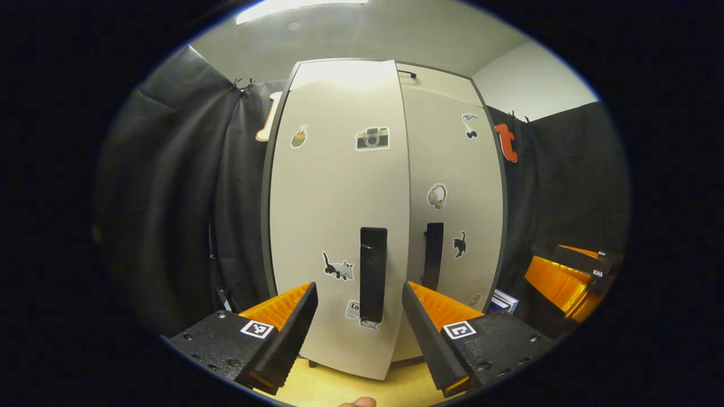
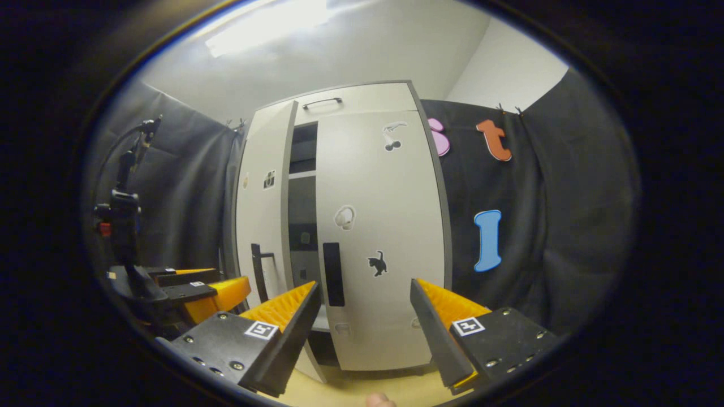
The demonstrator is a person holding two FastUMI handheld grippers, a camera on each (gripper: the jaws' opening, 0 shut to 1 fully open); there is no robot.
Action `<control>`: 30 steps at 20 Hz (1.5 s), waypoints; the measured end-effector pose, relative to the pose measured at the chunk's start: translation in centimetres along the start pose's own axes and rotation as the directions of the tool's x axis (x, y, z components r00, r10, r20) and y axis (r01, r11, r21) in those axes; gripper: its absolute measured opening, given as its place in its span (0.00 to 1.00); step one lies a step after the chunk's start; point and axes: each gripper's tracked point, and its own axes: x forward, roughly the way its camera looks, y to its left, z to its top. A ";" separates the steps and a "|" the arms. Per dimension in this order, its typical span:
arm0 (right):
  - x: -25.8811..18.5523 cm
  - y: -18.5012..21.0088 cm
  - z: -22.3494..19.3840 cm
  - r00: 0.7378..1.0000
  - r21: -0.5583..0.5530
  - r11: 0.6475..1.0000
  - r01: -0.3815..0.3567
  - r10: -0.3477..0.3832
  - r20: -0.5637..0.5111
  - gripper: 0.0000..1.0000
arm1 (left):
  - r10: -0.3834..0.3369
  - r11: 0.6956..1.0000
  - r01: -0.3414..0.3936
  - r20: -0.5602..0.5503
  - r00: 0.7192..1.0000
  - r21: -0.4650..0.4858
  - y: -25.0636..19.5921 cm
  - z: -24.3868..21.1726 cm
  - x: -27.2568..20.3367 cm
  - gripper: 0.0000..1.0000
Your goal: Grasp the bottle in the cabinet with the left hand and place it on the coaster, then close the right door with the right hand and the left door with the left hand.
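Observation:
A pale cabinet (image 1: 339, 186) with stickers stands in front of me on a wooden top. Its left door (image 1: 334, 226) hangs ajar, its black handle (image 1: 373, 274) swung out towards my left gripper (image 1: 359, 288), which is open, close before the door and holds nothing. The right door (image 1: 458, 186) lies flat against the cabinet, its handle (image 1: 434, 263) just past the left door's edge. In the right gripper view the right door (image 2: 379, 226) is shut and a dark gap (image 2: 302, 186) with shelves shows beside the ajar left door (image 2: 260, 203). My right gripper (image 2: 365, 285) is open and holds nothing.
Black cloth walls stand on both sides of the cabinet. A blue and white box (image 1: 502, 301) sits low at the cabinet's right side. A dark stand with a clamp (image 2: 121, 215) rises at the left behind the left gripper (image 2: 192, 288). The right gripper (image 1: 571, 282) is off to the right.

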 end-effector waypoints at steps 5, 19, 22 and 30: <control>-0.2 -0.7 0.8 0.999 -0.002 1.000 0.024 -0.024 0.027 0.96 | 0.012 1.000 -0.011 0.037 0.999 -0.018 -1.1 1.3 -0.1 0.93; -1.3 -2.2 3.3 0.993 -0.011 0.998 0.060 -0.059 0.104 0.96 | 0.044 0.997 -0.042 0.042 0.998 -0.057 -1.0 0.8 -0.4 0.93; -1.4 -2.3 3.4 0.993 -0.011 0.998 0.061 -0.059 0.105 0.92 | 0.051 0.997 -0.049 0.045 0.998 -0.053 -0.9 0.9 -0.5 0.93; -1.6 -2.4 3.4 0.994 -0.012 0.998 0.055 -0.053 0.094 0.92 | 0.052 0.998 -0.050 0.042 0.998 -0.049 -1.0 0.8 -0.5 0.93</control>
